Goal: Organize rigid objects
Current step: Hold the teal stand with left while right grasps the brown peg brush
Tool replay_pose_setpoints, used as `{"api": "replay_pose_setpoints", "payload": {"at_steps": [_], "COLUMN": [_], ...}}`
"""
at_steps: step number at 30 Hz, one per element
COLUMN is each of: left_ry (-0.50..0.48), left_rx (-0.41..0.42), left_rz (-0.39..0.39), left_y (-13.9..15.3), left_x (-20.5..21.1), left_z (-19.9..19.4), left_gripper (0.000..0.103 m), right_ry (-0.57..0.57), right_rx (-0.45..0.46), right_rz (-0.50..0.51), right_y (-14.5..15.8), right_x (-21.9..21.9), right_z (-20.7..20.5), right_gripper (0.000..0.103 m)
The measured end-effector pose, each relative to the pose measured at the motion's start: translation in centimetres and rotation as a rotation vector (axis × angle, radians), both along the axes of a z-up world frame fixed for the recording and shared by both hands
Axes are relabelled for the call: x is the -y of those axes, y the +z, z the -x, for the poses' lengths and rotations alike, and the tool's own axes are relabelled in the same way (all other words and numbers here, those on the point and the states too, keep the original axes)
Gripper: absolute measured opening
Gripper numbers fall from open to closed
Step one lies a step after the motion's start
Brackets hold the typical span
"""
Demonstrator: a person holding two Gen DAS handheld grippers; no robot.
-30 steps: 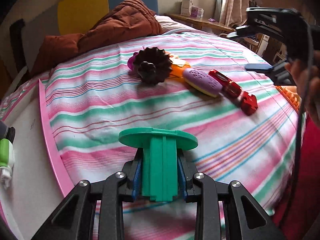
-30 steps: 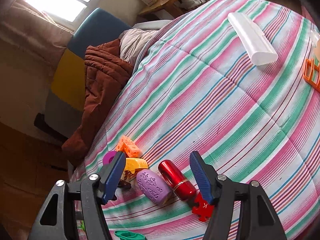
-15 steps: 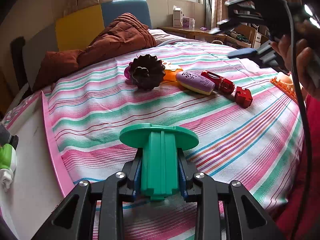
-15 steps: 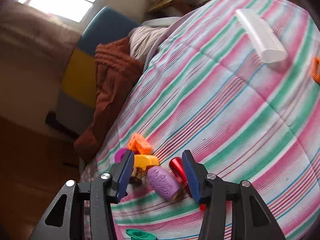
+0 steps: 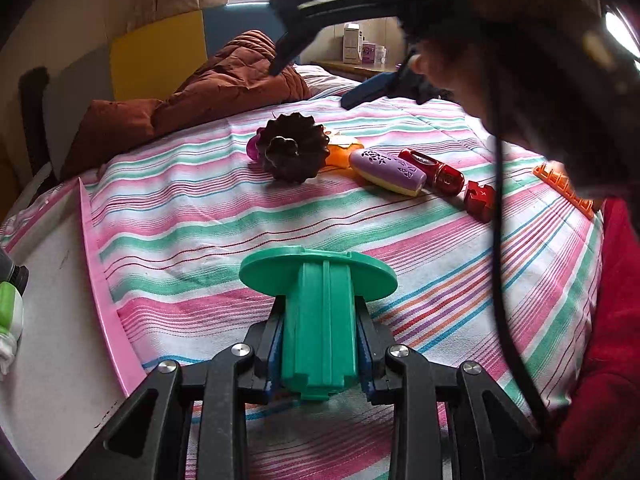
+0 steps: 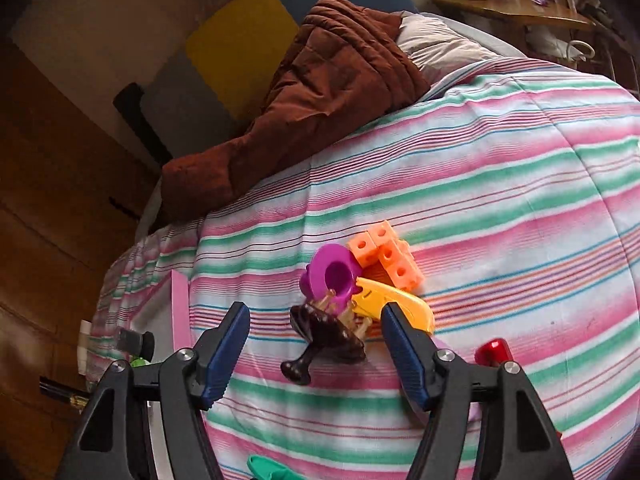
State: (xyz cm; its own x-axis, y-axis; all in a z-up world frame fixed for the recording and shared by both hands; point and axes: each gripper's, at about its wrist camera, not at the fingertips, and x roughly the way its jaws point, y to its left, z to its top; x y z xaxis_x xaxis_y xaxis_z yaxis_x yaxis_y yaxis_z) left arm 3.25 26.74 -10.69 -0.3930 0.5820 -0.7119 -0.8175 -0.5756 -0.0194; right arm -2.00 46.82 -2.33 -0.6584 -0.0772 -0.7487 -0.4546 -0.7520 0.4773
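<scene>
With the left gripper (image 5: 320,344) clamped on the green piece (image 5: 318,312) at lower centre, the right gripper (image 6: 316,344), jaws just opening and empty, should straddle the dark brown toy (image 6: 326,336) squarely before closing; no writing is legible.

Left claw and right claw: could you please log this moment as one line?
left claw: shut on green piece | right claw: open, jaws just widened, empty, above dark brown toy

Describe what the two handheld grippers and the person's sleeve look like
Both the left gripper and the right gripper have black plastic frames with cut-out openings, silver screws and ribbed blue pads. A black cable trails past the person's red sleeve.
</scene>
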Motion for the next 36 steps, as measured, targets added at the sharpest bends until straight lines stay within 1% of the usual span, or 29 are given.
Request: {"api": "replay_pose_setpoints", "payload": {"at_steps": [1,2,3,4,5,7,8,9,11,15,17,18,20,22,23,27,31,34,35,36], "left_ry": [-0.001,-0.001,-0.002,-0.003,-0.002,-0.002,-0.002,-0.002,-0.001,0.001,0.001,0.001,0.001,0.002,0.002,0.003,0.004,0.005,0.006,0.006], "left_rx": [0.004,0.006,0.007,0.008,0.010,0.012,0.012,0.012,0.015,0.018,0.018,0.019,0.018,0.015,0.012,0.008,0.003,-0.001,-0.002,-0.004], "left_rz": [-0.003,-0.005,-0.006,-0.007,-0.010,-0.014,-0.015,-0.016,-0.018,-0.018,-0.018,-0.018,-0.018,-0.016,-0.015,-0.013,-0.011,-0.010,-0.010,-0.010], "left_y": [0.0,0.0,0.0,0.0,0.0,0.0,0.0,0.0,0.0,0.0,0.1,0.1,0.0,0.1,0.1,0.1,0.2,0.3,0.3,0.3], "left_x": [0.0,0.1,0.1,0.1,0.2,0.2,0.2,0.2,0.3,0.4,0.4,0.4,0.4,0.4,0.5,0.6,0.6,0.7,0.8,0.8], "left_z": [0.0,0.1,0.0,0.0,0.1,0.0,0.1,0.1,0.1,0.2,0.2,0.2,0.1,0.0,0.0,0.0,-0.2,-0.2,-0.2,-0.2], "left_gripper": [0.030,0.030,0.030,0.030,0.030,0.030,0.030,0.030,0.030,0.030,0.031,0.031,0.031,0.031,0.031,0.031,0.031,0.031,0.031,0.031], "right_ry": [0.009,0.024,0.047,0.077,0.089,0.135,0.165,0.192,0.240,0.260,0.243,0.233,0.218,0.206,0.200,0.213,0.238,0.245,0.252,0.257], "right_rx": [0.017,0.037,0.057,0.074,0.078,0.070,0.070,0.070,0.095,0.143,0.129,0.123,0.109,0.090,0.086,0.098,0.132,0.140,0.141,0.146], "right_rz": [-0.007,-0.018,-0.018,0.000,-0.009,0.005,0.015,0.005,-0.007,-0.028,-0.011,-0.019,-0.058,-0.070,-0.075,-0.138,-0.197,-0.220,-0.218,-0.230], "right_y": [-0.3,-0.8,-1.2,-1.7,-1.7,-1.8,-1.9,-1.8,-2.1,-3.2,-3.5,-3.5,-3.1,-2.8,-2.7,-2.6,-3.1,-3.5,-3.6,-3.7], "right_x": [-0.1,0.0,0.2,0.4,0.8,1.5,2.0,2.6,3.7,4.8,4.6,4.6,4.5,4.4,4.4,5.0,5.8,6.0,6.0,6.1], "right_z": [0.9,1.7,2.3,2.6,2.4,1.7,1.1,0.6,-0.4,-2.0,-2.5,-2.7,-2.9,-2.8,-2.7,-2.0,-1.3,-1.0,-0.9,-0.9], "right_gripper": [0.069,0.065,0.058,0.048,0.043,0.040,0.040,0.040,0.040,0.042,0.051,0.054,0.068,0.075,0.075,0.076,0.076,0.075,0.072,0.053]}}
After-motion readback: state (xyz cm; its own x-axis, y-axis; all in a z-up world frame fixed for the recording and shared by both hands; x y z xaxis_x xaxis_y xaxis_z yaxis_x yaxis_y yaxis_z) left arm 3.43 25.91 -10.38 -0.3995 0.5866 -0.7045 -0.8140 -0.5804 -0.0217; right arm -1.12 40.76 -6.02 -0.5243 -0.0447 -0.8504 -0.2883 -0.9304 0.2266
